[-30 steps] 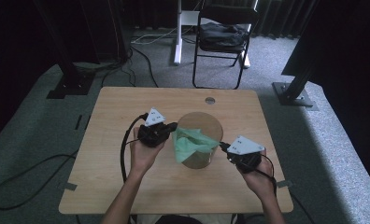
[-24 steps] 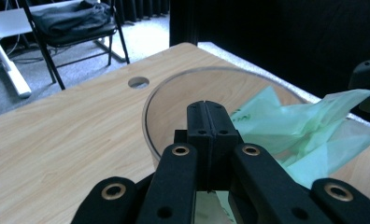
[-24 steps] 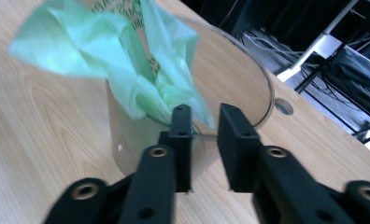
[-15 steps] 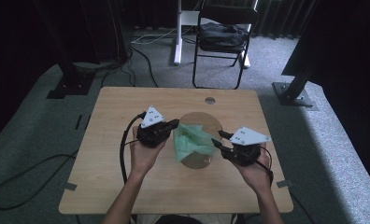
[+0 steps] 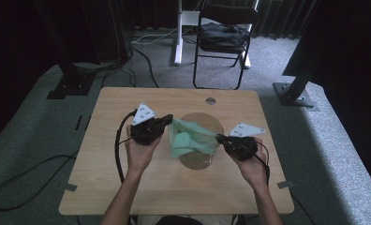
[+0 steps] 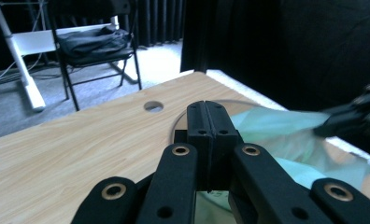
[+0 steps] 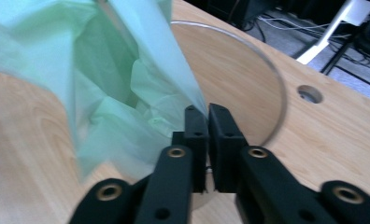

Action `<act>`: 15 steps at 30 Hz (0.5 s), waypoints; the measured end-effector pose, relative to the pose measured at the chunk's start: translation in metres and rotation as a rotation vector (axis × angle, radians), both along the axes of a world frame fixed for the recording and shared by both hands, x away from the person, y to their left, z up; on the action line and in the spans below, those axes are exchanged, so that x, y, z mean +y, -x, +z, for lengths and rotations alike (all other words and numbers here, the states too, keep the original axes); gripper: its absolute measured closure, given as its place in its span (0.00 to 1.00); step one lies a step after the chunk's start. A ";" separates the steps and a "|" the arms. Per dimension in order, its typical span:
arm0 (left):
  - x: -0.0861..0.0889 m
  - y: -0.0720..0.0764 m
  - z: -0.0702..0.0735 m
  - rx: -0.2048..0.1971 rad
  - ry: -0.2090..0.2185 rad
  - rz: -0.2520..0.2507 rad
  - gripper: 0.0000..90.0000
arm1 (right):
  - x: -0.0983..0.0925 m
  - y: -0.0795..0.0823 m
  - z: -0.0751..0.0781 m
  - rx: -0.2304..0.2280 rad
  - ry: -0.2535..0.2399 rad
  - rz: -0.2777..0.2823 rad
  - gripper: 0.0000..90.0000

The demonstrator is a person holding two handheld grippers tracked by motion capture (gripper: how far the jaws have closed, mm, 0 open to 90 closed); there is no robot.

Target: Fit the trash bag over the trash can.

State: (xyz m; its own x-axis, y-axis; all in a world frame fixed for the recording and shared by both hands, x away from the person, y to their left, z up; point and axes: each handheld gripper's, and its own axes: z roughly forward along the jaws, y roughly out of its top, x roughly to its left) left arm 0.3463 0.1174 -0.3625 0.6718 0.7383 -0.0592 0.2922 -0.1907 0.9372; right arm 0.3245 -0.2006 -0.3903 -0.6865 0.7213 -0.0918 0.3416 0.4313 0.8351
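Mid-desk point(image 5: 127, 187), my left gripper point(image 5: 167, 123) and right gripper point(image 5: 219, 138) fingers each pinch opposite edges of the green bag point(image 5: 193, 138) inside the clear bin point(image 5: 200, 161)

clear bin point(image 5: 201, 154) blocks centre, table point(image 5: 108, 183) edges seemingly free

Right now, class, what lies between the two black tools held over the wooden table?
In the high view, a thin green plastic bag stretches between the left tool and the right tool, over a clear round container.
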 end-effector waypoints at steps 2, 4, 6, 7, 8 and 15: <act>0.000 -0.001 -0.002 0.003 0.004 0.000 1.00 | -0.003 -0.002 0.002 -0.006 0.001 -0.009 1.00; 0.000 -0.003 -0.005 0.007 0.000 -0.001 1.00 | -0.006 -0.004 0.004 -0.011 0.001 -0.018 1.00; -0.003 -0.007 -0.010 0.008 -0.027 0.001 1.00 | -0.008 -0.006 0.006 -0.015 0.006 -0.027 1.00; -0.004 -0.009 -0.012 0.015 -0.032 0.001 1.00 | -0.008 -0.008 0.007 -0.021 0.013 -0.032 1.00; -0.006 -0.011 -0.013 0.015 -0.036 0.003 1.00 | -0.008 -0.009 0.008 -0.023 0.022 -0.038 1.00; -0.018 -0.027 -0.023 0.011 -0.077 0.023 1.00 | -0.014 -0.032 0.011 -0.019 0.033 -0.082 1.00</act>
State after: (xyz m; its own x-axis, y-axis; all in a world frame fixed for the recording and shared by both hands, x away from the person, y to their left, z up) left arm 0.3735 0.0998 -0.3859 0.6543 0.7562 -0.0089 0.3072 -0.2550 0.9168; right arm 0.3561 -0.2146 -0.3789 -0.6232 0.7714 -0.1287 0.3608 0.4296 0.8278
